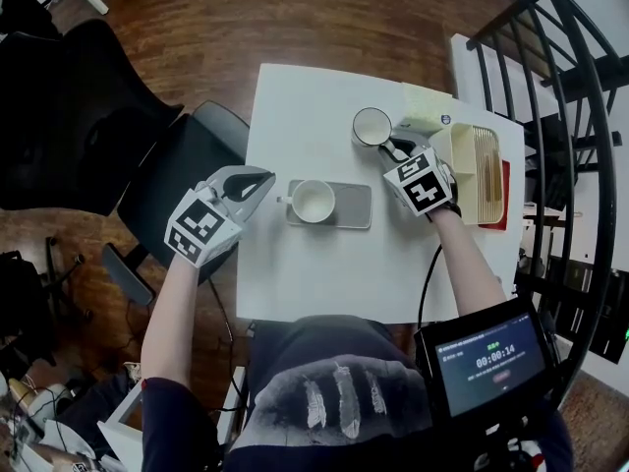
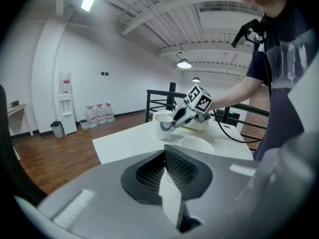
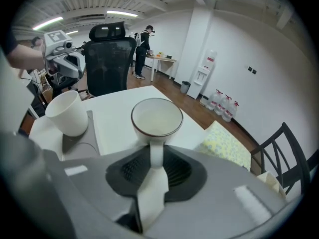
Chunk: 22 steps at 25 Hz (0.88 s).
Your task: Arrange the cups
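Observation:
A white cup with a dark rim stands at the far side of the white table. My right gripper is shut on its handle. In the right gripper view that handle sits pinched between the jaws, with the bowl just beyond. A plain white cup rests on the left part of a grey mat. My left gripper hovers at the table's left edge, shut and empty, pointing toward the plain cup.
A pale yellow cloth and a cream tray lie at the table's right side. A black chair stands left of the table, a black railing to the right. A screen hangs near my body.

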Available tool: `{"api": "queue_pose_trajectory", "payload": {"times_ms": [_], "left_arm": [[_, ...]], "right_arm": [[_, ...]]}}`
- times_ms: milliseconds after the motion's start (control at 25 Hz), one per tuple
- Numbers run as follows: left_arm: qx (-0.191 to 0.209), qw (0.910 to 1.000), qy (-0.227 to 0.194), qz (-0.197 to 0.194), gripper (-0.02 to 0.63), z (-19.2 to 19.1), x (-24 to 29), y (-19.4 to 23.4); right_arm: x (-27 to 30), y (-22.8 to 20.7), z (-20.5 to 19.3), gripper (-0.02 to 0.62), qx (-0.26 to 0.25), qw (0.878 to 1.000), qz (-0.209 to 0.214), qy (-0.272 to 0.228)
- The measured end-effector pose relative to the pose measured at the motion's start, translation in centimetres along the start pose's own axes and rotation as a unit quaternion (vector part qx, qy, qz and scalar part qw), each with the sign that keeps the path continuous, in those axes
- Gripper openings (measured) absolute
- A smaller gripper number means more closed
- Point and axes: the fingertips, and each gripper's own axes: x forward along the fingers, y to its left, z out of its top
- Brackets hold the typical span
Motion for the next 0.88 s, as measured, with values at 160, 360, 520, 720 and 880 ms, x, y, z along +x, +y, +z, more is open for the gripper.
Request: {"api": "queue_pose_trajectory", "payload": {"times_ms": [160,360,520,720,880], "left_arm": [[0.003,1.0,0.001,0.003,0.014,0.1,-0.2,0.1],[0.006,1.0,0.002,0.001,0.014,0.1,-0.3,-0.3],[0.007,1.0,-0.001,0.001,0.014,0.2,-0.5,-0.6],[0.011,0.9999,-0.002,-0.003,0.014,0.1,-0.9,-1.4],[0.014,0.9999,-0.002,-0.004,0.014,-0.1,-1.3,-2.0]], "right_arm": [[-1.0,0.1,0.5,0.074,0.022,0.999,0.002,-0.027],[-3.7,-0.1,1.6,0.074,0.024,0.998,0.002,-0.05],[-7.5,0.5,3.0,0.074,0.022,0.995,0.012,-0.092],[-10.5,2.6,3.3,0.074,0.015,0.992,0.039,-0.119],[-10.3,4.7,2.1,0.074,0.0,0.991,0.069,-0.116]]}}
